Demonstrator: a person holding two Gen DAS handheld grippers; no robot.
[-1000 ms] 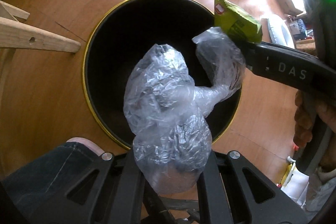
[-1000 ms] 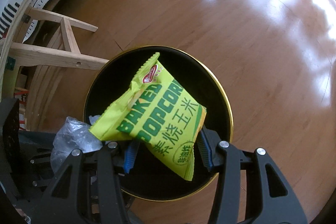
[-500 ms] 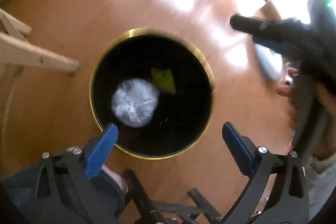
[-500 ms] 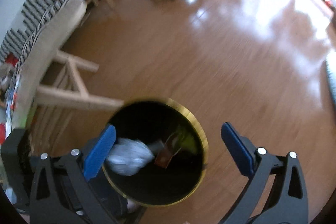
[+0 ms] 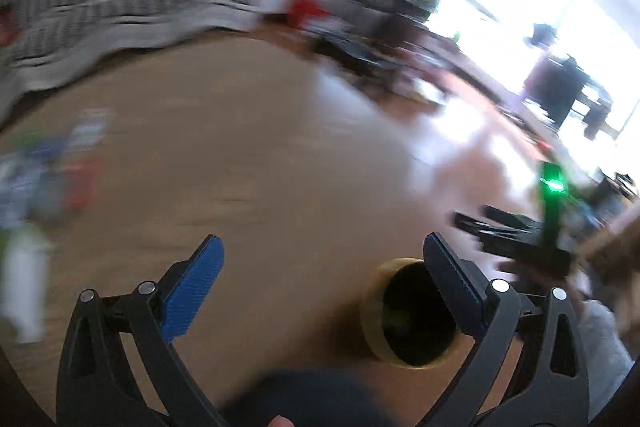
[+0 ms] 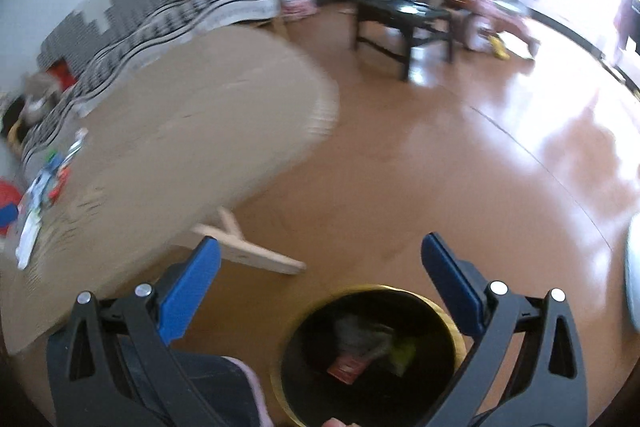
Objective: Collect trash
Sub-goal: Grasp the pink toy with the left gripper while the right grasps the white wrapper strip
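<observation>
Both grippers, left gripper point(image 5: 322, 283) and right gripper point(image 6: 320, 281), gape wide, empty. Wrappers lie in the bin point(image 6: 372, 359). More litter point(image 6: 44, 187) remains on the worktop point(image 6: 180, 131).

Heavy motion blur, blown-out window glare, probably daylight.

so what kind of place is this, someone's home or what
Most likely a home living room: a polished wooden floor, a low dark table near bright windows, a round wooden table with clutter, and a gold-rimmed trash bin on the floor.
</observation>
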